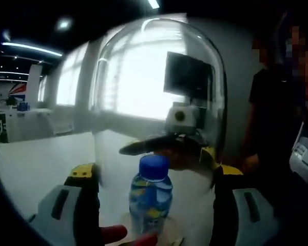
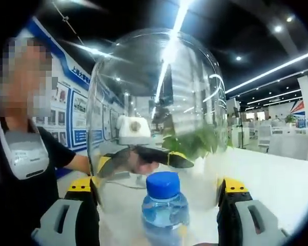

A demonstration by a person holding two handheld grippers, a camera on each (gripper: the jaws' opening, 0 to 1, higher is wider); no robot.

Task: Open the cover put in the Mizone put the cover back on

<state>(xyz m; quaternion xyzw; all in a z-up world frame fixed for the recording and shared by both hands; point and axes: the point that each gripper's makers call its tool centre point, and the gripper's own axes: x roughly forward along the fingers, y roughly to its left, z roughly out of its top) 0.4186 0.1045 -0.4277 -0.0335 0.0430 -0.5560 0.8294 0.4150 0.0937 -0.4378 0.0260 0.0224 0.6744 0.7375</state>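
In the left gripper view, the left hand-held gripper [image 1: 155,205] pinches the clear glass dome cover [image 1: 156,87] at centre frame, above the blue-capped Mizone bottle [image 1: 151,197] at lower centre on the white tabletop [image 1: 36,164]. In the right gripper view, the right hand-held gripper [image 2: 159,205] likewise clamps the cover [image 2: 154,118].

Open-plan office: desks [image 2: 267,136], wall posters [image 2: 77,115]

Both views face each other close up from opposite sides, sharing the glass cover [image 1: 159,97] and bottle [image 2: 164,205]

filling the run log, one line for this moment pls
stage: cover going back on | glass dome held by both tongs, rim above bottle cap | Mizone bottle upright beneath
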